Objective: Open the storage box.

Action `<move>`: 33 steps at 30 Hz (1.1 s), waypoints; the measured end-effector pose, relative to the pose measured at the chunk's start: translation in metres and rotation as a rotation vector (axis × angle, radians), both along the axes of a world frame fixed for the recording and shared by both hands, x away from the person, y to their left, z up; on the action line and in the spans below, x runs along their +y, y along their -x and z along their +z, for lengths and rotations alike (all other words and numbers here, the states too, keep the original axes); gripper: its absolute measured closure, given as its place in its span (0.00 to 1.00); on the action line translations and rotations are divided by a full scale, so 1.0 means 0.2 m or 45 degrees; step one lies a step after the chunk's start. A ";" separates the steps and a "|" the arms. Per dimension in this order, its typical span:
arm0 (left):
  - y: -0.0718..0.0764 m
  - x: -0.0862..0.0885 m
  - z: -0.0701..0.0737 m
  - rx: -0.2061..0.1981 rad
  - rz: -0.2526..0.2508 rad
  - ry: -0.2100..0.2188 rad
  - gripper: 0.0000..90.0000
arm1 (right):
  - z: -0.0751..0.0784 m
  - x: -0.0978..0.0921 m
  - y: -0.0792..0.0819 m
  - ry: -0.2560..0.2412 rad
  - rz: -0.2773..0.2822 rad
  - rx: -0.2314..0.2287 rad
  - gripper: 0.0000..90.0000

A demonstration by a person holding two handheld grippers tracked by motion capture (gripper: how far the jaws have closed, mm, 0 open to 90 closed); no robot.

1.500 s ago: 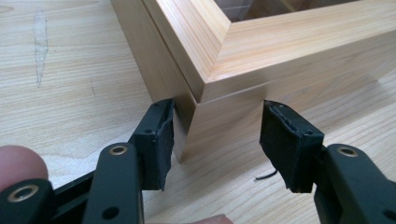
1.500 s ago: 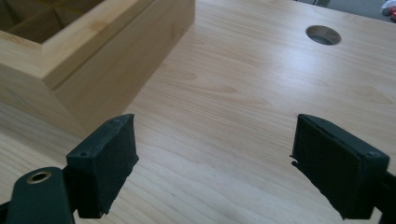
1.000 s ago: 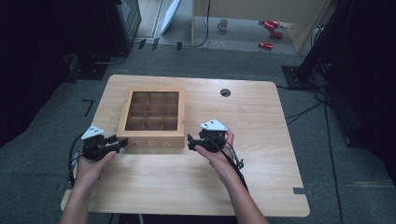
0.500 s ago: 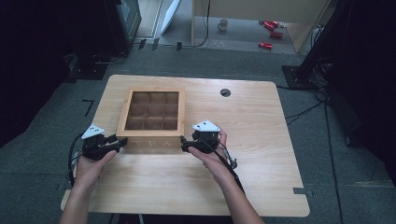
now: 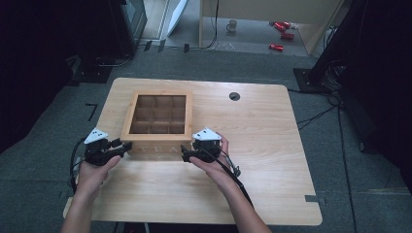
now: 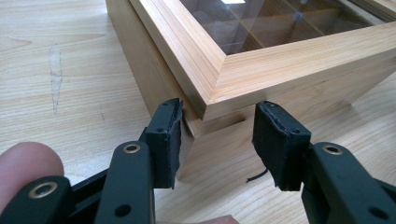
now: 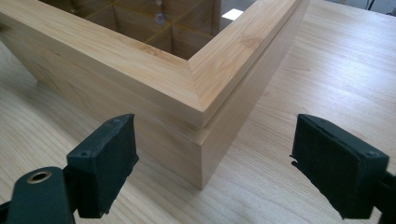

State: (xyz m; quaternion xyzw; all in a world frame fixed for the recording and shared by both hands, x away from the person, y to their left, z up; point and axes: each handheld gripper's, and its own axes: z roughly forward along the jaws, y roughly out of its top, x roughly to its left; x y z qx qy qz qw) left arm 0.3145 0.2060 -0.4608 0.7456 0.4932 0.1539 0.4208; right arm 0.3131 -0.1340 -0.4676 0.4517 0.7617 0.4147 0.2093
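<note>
Since the picture of one second ago, the right gripper (image 5: 185, 154) has travelled leftward along the near side of the table (image 5: 272, 145) and now stands at the near right corner of the wooden box (image 5: 158, 148). Over the same interval the left gripper (image 5: 122, 146) has held its post at the near left corner, and the box has not shifted.

Position of the box: on the left half of the table, lid down, a glass pane over a grid of compartments.

Left gripper: its own view shows the jaws parted, straddling the box's corner (image 6: 205, 121). One pad (image 6: 168, 135) lies against or just beside the corner at the lid seam; the other stands a little clear. No grip is made.

Right gripper: jaws spread wide on either side of the other corner (image 7: 201, 135), both pads well apart from the wood.

Assessment: approach complete on both sides. Closing on the box and whatever follows, lifting, moving or opening the lid, remains undone.
</note>
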 end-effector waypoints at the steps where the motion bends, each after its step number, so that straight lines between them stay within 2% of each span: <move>1: 0.00 0.00 0.00 0.000 -0.001 0.001 0.59 | 0.00 0.01 0.00 -0.001 -0.007 -0.001 0.17; 6: 0.00 0.01 0.00 -0.002 -0.003 0.010 0.59 | 0.00 0.02 -0.01 -0.020 -0.038 -0.031 0.21; 11: -0.01 0.01 0.00 -0.004 0.006 0.020 0.59 | 0.00 0.03 -0.01 -0.008 -0.027 -0.064 0.25; 26: 0.00 0.01 0.00 -0.018 0.011 0.015 0.59 | -0.01 0.06 -0.03 -0.011 -0.002 -0.073 0.31; 33: 0.00 0.01 0.01 -0.037 0.018 0.052 0.58 | 0.00 0.07 -0.01 -0.026 0.017 -0.104 0.39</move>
